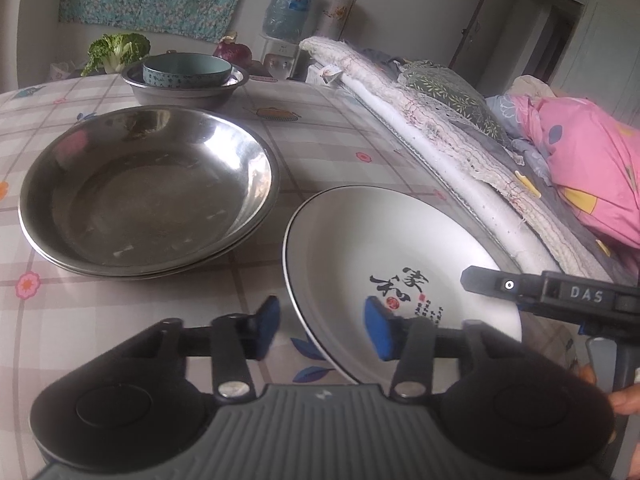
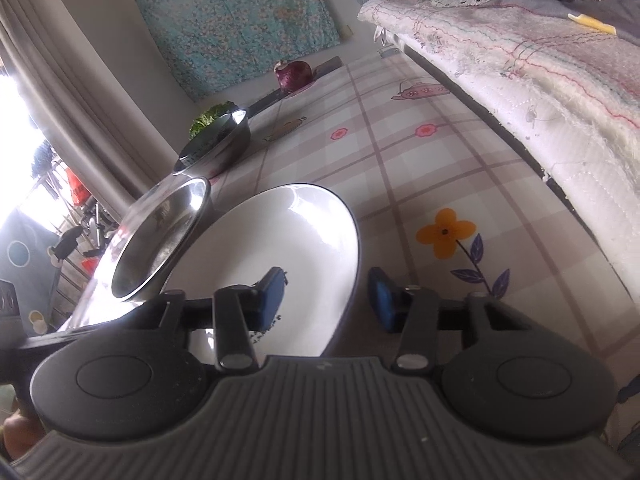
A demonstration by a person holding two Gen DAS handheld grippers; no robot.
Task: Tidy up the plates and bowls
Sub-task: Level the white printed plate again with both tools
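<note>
Left wrist view: white plate point(image 1: 384, 256) near the table's right edge, tilted, its near-left rim between the blue pads of the left gripper point(image 1: 320, 328); pads apart, not pressing on the rim as far as can be seen. Near rim hidden behind the gripper body; printed characters partly covered by the right pad. Right gripper point(image 1: 548, 294) cut off at the frame's right, only one black finger showing, above the plate's right rim; contact unclear. Stacked steel plates point(image 1: 148, 192) just left of the white plate, narrow strip of tablecloth point(image 1: 328, 140) between. Farther back, steel bowl point(image 1: 186, 88) holding a teal bowl point(image 1: 187, 70). Open cloth between the stacks

Right wrist view: same white plate point(image 2: 280, 248), its right rim between the right gripper point(image 2: 326, 300) pads, left pad over the plate's inside, right pad outside; gap visible, no firm clamp seen. Plate's near edge hidden by the gripper. Steel plates point(image 2: 160, 240) at left, overlapped by the white rim, glare washing out their left side. Wide free cloth to the right, up to the quilted bedding point(image 2: 540, 92) along the table's edge
</note>
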